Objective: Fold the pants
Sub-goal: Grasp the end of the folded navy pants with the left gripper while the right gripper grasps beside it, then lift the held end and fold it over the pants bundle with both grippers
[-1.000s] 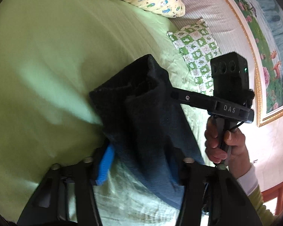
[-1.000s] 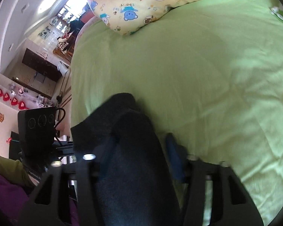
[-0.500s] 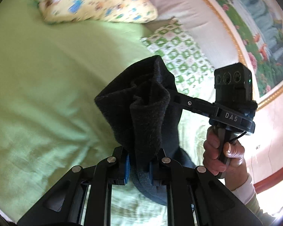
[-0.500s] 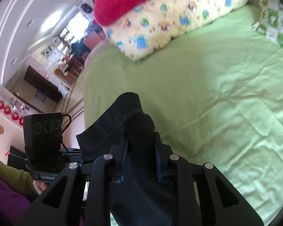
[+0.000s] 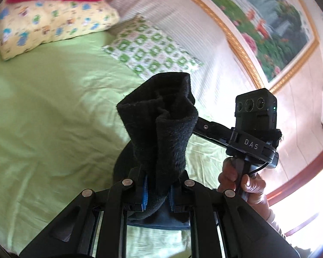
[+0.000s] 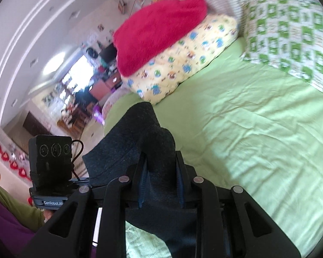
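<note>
The dark fleece pants point(image 5: 161, 124) are bunched and held up above the green bed sheet point(image 5: 43, 118). My left gripper point(image 5: 158, 190) is shut on the pants, which rise in a fold above its blue pads. My right gripper point(image 6: 161, 182) is shut on another part of the pants point(image 6: 140, 137). Each gripper's body shows in the other's view, the right one point(image 5: 254, 126) to my right and the left one point(image 6: 51, 165) to my left. The fabric hides the fingertips of both.
A yellow cartoon-print pillow point(image 5: 45, 25) with a red blanket point(image 6: 159, 28) on it lies at the head of the bed. A green-and-white checked pillow point(image 5: 152, 51) lies beside it. A framed painting point(image 5: 269, 21) hangs on the wall.
Both grippers closed on the pants and lifted them off the sheet. The views tilted up toward the pillows and wall.
</note>
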A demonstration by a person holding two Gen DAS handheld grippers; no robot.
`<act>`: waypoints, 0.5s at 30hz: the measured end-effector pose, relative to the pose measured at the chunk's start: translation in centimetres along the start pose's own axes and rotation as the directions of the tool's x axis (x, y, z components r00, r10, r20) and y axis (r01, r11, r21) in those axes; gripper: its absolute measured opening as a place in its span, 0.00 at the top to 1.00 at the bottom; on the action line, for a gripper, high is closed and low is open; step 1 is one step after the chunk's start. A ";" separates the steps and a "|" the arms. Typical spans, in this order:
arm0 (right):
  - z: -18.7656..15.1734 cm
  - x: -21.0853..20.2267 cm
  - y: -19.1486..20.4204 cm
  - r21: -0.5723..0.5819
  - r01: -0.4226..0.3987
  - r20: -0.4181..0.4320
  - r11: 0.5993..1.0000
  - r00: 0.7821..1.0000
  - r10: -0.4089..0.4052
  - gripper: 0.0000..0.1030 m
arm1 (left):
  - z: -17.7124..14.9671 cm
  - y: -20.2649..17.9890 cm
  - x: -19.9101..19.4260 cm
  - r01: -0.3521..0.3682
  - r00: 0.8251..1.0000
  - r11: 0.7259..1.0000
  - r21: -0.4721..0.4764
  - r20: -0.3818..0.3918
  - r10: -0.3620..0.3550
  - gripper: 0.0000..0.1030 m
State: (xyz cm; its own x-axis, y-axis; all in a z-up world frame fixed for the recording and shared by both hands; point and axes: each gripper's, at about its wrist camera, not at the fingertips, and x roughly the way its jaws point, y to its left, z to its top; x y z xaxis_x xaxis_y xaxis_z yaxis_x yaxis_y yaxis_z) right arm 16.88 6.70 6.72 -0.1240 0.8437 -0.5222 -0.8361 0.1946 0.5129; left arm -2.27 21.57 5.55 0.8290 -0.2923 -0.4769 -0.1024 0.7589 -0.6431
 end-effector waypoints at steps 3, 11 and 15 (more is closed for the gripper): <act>-1.5 -2.2 -0.5 0.029 0.005 0.057 1.000 0.998 -0.007 0.76 | -0.6 -1.8 0.7 0.026 0.999 0.999 0.029 -0.022 -0.025 0.87; -5.5 -7.3 -2.3 0.106 0.001 0.163 0.994 0.986 -0.018 0.76 | -2.8 -6.2 3.0 0.090 0.992 0.992 0.094 -0.094 -0.081 0.87; -7.3 -9.4 -3.3 0.142 0.009 0.197 0.990 0.980 -0.037 0.76 | -3.9 -7.9 4.2 0.114 0.987 0.986 0.118 -0.130 -0.099 0.87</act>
State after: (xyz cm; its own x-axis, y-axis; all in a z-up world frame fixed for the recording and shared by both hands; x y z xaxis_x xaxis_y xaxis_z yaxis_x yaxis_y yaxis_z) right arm 16.87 -5.58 4.98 0.0152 0.9179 -0.3965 -0.7530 0.2714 0.5994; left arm -0.12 12.07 6.21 0.7567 -0.4387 -0.4847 0.0585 0.7838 -0.6182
